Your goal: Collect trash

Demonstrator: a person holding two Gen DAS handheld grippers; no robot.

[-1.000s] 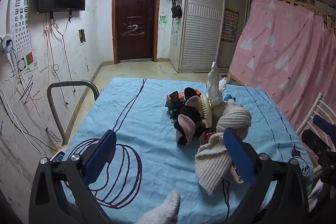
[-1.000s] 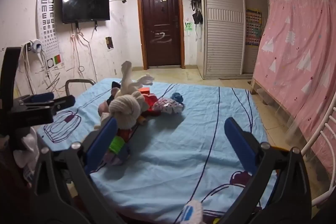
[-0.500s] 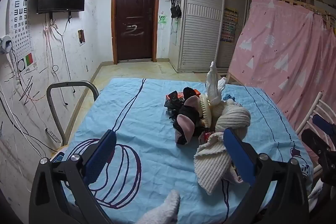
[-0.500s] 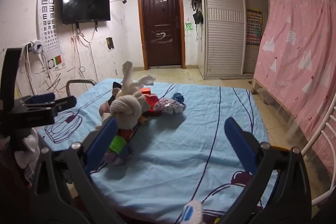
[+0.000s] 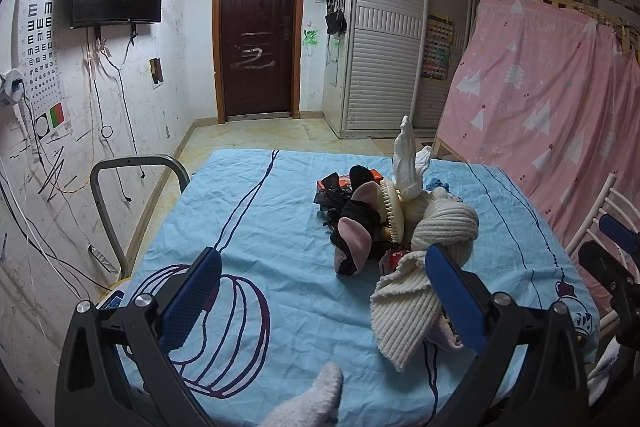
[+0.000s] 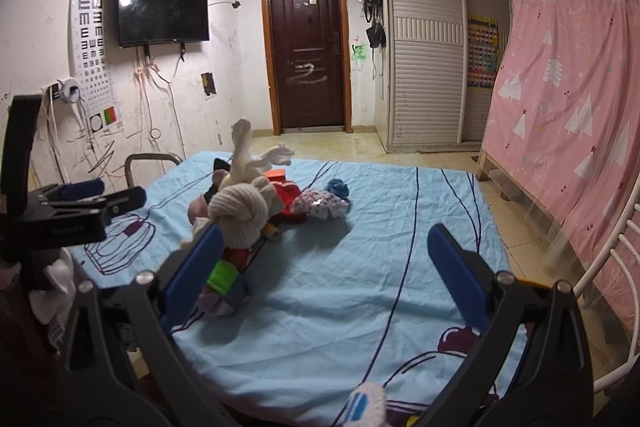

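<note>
both grippers, left gripper (image 5: 320,295) and right gripper (image 6: 326,267), hover over the bed's near edge with jaws spread wide and empty, apparently lining up on the heap of clutter (image 5: 392,223) piled mid-bed (image 5: 260,227) toward its right edge.

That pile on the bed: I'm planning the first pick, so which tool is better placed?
Probably the left tool: open, with the pile just beyond its right finger. The right tool, also open, mostly faces bare blue sheet, the pile off to its left.
</note>
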